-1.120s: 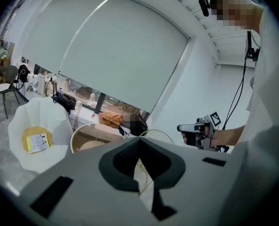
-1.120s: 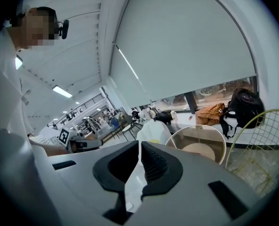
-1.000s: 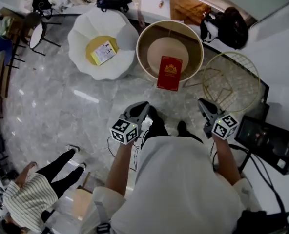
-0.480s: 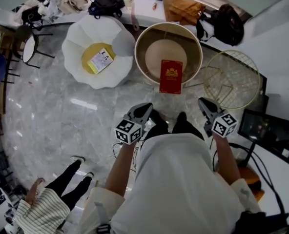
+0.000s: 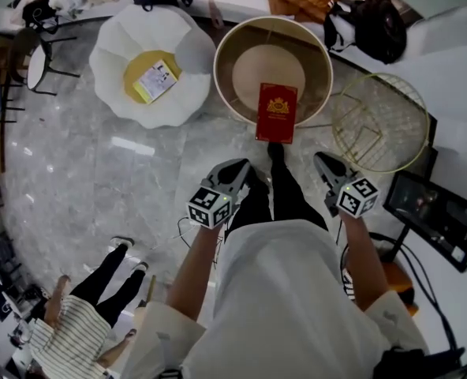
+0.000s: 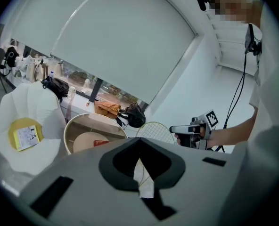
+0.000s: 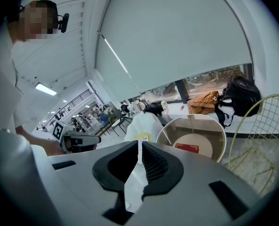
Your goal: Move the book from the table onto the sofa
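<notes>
Lying on round table (image 5: 227, 69), red book (image 5: 277, 113).

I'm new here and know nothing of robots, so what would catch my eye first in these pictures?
A red book lies on a round beige table straight ahead, bright against it. Left of the table stands a white petal-shaped sofa with a yellow cushion. Nearer the person, the left gripper and right gripper, each with a marker cube, point towards the table, both shut and empty.
</notes>
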`<state>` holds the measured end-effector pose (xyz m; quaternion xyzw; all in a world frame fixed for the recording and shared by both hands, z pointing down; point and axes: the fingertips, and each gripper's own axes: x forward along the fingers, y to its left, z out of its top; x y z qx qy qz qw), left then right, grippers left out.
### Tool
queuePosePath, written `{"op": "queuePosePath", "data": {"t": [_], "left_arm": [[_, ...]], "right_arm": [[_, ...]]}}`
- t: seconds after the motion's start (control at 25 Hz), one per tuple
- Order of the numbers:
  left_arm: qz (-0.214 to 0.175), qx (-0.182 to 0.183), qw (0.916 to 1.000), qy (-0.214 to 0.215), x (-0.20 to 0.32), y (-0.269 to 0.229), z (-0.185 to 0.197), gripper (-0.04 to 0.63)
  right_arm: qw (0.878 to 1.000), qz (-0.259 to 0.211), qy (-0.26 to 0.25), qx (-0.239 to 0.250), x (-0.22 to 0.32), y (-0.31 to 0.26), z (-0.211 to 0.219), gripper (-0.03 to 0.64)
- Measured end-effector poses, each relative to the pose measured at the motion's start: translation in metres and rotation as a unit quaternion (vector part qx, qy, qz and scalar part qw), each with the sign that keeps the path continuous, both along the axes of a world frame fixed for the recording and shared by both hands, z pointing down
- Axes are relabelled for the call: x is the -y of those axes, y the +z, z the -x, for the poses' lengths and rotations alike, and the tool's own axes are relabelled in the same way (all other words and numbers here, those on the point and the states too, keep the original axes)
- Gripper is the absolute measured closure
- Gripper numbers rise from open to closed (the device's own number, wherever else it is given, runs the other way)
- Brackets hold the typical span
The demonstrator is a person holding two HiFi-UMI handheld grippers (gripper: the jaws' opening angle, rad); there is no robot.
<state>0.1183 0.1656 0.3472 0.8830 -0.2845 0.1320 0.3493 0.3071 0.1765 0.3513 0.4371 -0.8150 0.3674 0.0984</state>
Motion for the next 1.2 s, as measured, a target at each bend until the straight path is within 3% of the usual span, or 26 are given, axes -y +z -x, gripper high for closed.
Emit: {"op": "queuePosePath", "data": {"t": [0.64, 1.2], "left_arm": [[0.055, 0.027, 0.9972, -0.043, 0.037, 0.141, -0.031, 0.586], [0.147, 0.058, 0.9868, -0.034, 0.038, 0.300, -0.050, 0.477]], "right_arm": [[0.991, 0.113, -0.069, 0.023, 0.029, 0.156, -0.012, 0.571], [0.975, 0.205, -0.085, 0.021, 0.036, 0.316, -0.022, 0.477]]}}
